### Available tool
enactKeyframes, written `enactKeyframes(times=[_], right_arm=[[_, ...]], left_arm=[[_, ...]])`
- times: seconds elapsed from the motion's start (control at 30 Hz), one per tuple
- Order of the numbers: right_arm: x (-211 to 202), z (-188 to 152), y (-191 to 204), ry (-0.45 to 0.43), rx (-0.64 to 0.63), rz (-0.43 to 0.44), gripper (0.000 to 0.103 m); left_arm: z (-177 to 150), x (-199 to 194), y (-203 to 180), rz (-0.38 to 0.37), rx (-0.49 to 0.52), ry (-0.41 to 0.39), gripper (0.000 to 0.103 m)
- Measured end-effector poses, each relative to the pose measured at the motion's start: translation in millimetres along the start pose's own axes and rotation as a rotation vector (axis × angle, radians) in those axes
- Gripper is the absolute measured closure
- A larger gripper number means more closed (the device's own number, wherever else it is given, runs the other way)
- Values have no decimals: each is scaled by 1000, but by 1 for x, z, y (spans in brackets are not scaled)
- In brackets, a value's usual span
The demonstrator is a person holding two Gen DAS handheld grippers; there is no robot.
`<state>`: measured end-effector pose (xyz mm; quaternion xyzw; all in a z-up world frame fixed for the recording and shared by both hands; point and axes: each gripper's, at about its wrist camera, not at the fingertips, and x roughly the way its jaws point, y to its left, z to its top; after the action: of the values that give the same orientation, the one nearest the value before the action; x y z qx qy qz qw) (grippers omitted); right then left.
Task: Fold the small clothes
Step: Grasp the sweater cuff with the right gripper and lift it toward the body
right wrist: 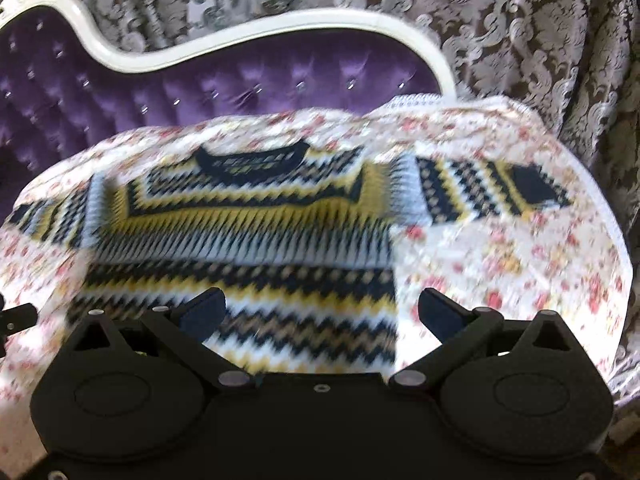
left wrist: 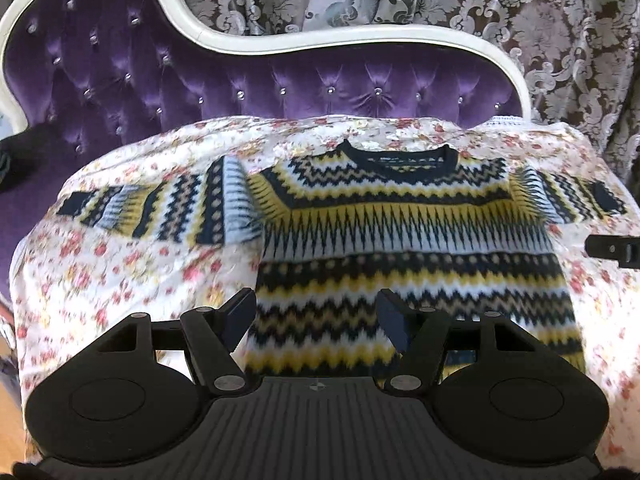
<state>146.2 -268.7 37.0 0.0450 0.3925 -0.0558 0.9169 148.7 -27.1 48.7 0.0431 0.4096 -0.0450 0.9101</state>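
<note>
The sweater (left wrist: 400,232) lies flat on the floral cover (left wrist: 120,272). Left claw (left wrist: 316,312) and right claw (right wrist: 320,312) gape wide over its hem. Only the right view shows the right cuff (right wrist: 536,186) whole.

Zigzag navy-yellow-white sweater (left wrist: 400,240), rose-print white sheet (left wrist: 120,272), purple sofa (left wrist: 160,80).

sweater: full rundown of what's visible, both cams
The sweater is a small knit pullover with zigzag bands of navy, yellow, tan and white, plus a dark navy crew collar and cuffs. It lies flat and unfolded, front up, collar away from the cameras, both sleeves spread sideways, on the floral sheet. Neither the left gripper nor the right gripper holds it; both are open near its hem.
</note>
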Motion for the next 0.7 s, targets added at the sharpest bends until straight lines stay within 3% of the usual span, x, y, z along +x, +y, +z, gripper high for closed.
enactKeyframes(times=[0.23, 0.7], right_arm=[[35, 22, -10, -10, -72, -125, 1], [102, 40, -53, 25, -51, -149, 1]], left_arm=[[17, 37, -23, 7, 62, -5, 38], [40, 120, -35, 67, 35, 0, 38]])
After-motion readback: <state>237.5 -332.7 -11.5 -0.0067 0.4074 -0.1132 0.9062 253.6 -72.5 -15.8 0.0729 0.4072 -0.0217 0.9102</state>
